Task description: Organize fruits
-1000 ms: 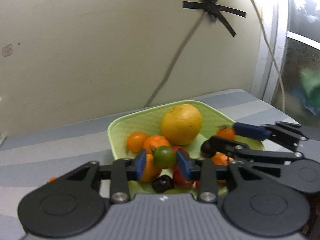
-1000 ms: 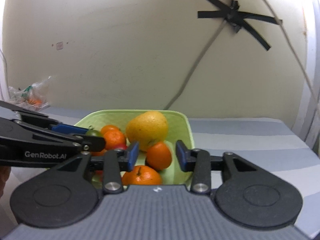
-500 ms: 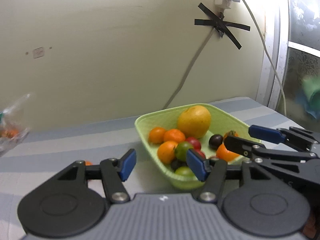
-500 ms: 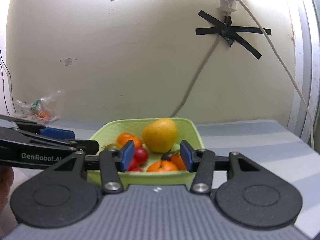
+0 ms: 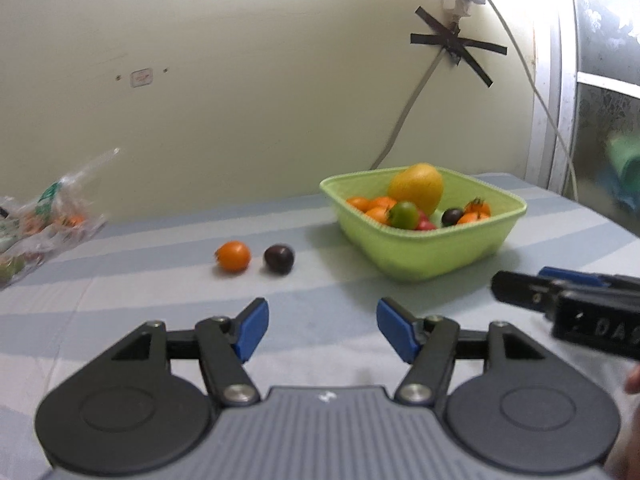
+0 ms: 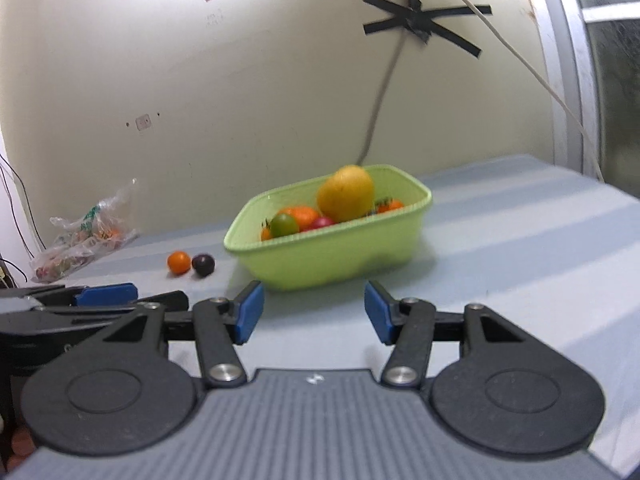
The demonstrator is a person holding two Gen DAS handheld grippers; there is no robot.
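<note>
The tabletop [image 5: 120, 304], covered in a pale blue striped cloth, stretches ahead of both claws. Ahead of the left claw [image 5: 322, 330] and off to its right sits the green bowl [image 5: 432, 256]; from the right claw [image 6: 314, 314] the same bowl [image 6: 332, 256] lies straight ahead, just past its fingertips. A crumpled plastic bag [image 5: 44, 220] lies far to the left of both claws, against the wall.

Inside the bowl, a big yellow-orange fruit [image 5: 416, 188] stands above the rest, with small orange ones, a green tomato [image 5: 404, 214], a red one and a dark one around it.

On the cloth, ahead of the left claw and slightly to its left, an orange tomato [image 5: 233, 256] and a dark plum [image 5: 279, 259] lie near each other, well apart from the bowl.

Both claws are released, blue pads spread wide with nothing between them. The right claw's tips [image 5: 560, 284] show at the left claw's right side.
</note>
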